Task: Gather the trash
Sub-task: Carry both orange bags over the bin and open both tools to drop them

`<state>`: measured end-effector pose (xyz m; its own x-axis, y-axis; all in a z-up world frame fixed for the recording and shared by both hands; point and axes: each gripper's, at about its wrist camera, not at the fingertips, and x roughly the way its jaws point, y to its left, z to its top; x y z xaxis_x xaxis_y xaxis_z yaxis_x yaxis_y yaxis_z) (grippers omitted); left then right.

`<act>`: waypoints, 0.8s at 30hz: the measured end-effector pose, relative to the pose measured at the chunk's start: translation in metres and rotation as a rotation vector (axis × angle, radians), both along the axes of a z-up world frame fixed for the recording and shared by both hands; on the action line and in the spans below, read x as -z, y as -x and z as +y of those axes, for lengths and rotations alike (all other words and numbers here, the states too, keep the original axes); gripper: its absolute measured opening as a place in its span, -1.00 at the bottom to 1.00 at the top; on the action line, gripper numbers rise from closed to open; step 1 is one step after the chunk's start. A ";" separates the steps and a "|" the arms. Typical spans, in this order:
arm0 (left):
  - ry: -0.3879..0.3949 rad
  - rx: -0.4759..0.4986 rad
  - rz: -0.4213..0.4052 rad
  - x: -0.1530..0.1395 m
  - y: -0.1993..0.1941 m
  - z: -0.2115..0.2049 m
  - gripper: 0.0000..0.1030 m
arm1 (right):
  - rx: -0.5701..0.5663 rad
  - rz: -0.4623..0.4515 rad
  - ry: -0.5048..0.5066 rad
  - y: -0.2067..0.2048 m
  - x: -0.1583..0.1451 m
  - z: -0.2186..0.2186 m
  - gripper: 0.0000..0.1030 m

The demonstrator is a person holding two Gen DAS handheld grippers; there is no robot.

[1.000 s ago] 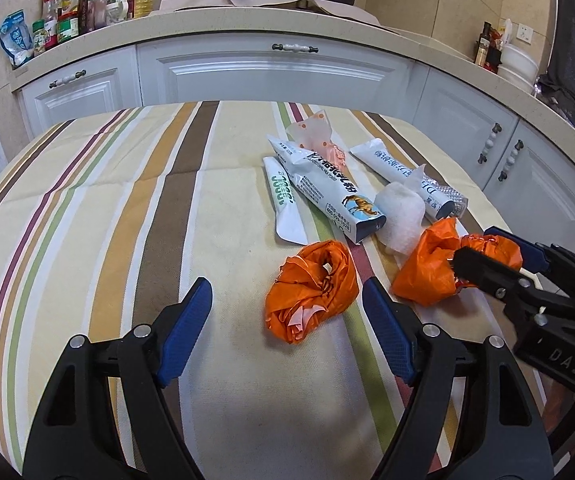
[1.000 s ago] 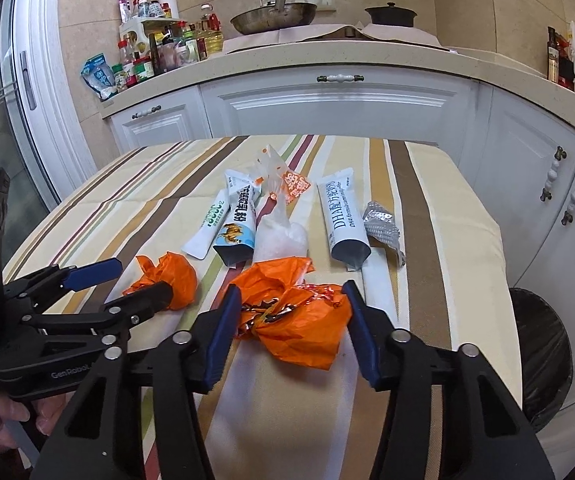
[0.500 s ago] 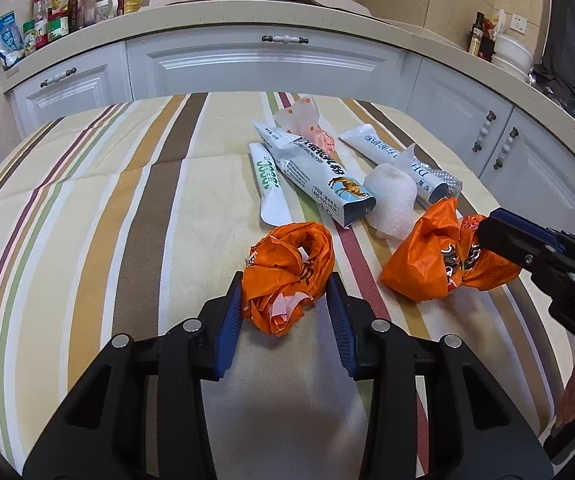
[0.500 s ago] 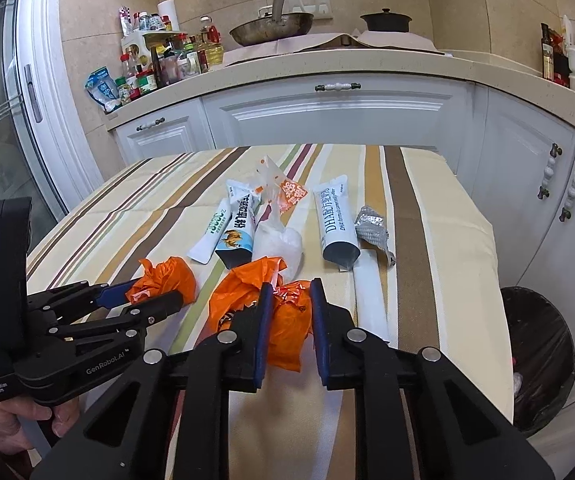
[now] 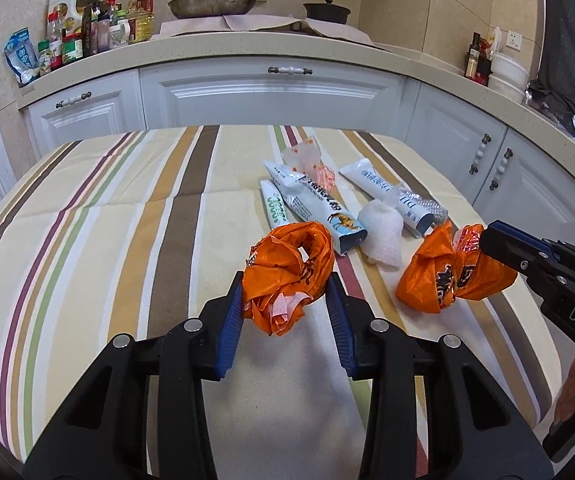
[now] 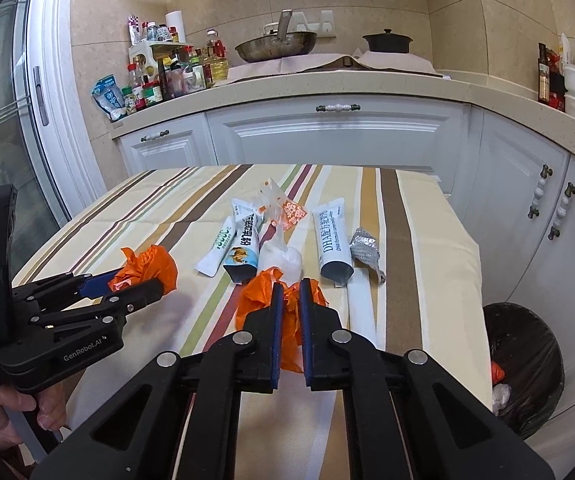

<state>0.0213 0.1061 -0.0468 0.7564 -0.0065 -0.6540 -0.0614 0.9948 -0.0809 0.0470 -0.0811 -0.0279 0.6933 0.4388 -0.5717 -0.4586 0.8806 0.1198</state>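
Note:
My left gripper (image 5: 285, 296) is shut on a crumpled orange plastic bag (image 5: 287, 266) and holds it above the striped tablecloth (image 5: 107, 220). It also shows in the right wrist view (image 6: 147, 270). My right gripper (image 6: 288, 304) is shut on a second orange bag (image 6: 265, 300), lifted off the table, seen in the left wrist view too (image 5: 443, 272). On the table lie white tubes (image 6: 333, 240), a printed pouch (image 6: 243, 244), a clear wrapper (image 6: 283, 208), a white wad (image 6: 283, 258) and crumpled foil (image 6: 363, 246).
A black-lined trash bin (image 6: 527, 364) stands on the floor right of the table, with some trash inside. White cabinets and a counter with bottles, a pan and a pot stand behind the table.
Both grippers closed on their orange bags and lifted them off the cloth. Both views rose and tilted up.

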 end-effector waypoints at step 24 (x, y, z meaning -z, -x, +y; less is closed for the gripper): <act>0.025 0.247 -0.123 -0.046 -0.025 -0.118 -0.26 | 0.354 -0.154 0.033 0.003 -0.039 -0.129 -0.84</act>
<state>0.0459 -0.0121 -0.0004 0.8033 -0.2159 -0.5550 0.1950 0.9760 -0.0973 0.0436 -0.2102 0.0113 0.8773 0.1397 -0.4592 -0.1358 0.9899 0.0418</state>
